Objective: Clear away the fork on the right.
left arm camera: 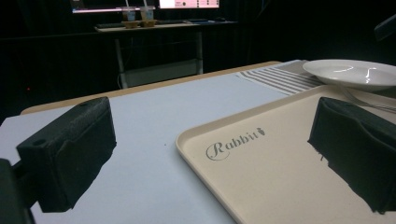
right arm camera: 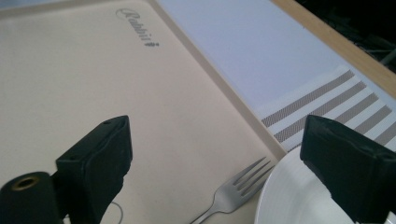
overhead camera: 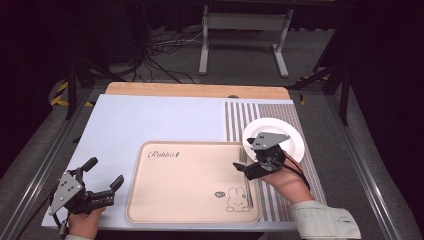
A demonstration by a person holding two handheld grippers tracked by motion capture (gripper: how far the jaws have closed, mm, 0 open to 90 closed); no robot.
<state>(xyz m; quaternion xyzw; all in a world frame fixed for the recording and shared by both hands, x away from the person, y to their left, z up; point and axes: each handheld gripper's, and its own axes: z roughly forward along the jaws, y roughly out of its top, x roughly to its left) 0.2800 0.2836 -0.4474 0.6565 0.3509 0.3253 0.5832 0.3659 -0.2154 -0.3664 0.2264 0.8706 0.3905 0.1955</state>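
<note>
The left gripper (overhead camera: 104, 173) rests at the near left corner of the pale blue table mat (overhead camera: 150, 120), jaws spread apart and empty. Just to its right lies the left rim of the beige rectangular plastic tray (overhead camera: 192, 182), printed "Rabbit" with a small rabbit drawing; bare mat stretches ahead of it to the light wooden table edge (overhead camera: 197, 90).

The right gripper (overhead camera: 242, 166) sits over the tray's right rim, jaws released and wide, holding nothing. In the right gripper view, a silver metal fork (right arm camera: 233, 191) lies between its jaws on the tray, tines pointing away toward the rim. The round white ceramic plate (overhead camera: 287, 132) is under its right jaw, on the grey-and-white striped placemat (overhead camera: 280, 200); whether the plate's edge overlaps the tray rim I cannot tell. The tray's centre, left of this gripper, is open.

Beyond the table: grey floor, a white metal frame (overhead camera: 245, 35), loose black cables (overhead camera: 160, 55), dark surroundings.
</note>
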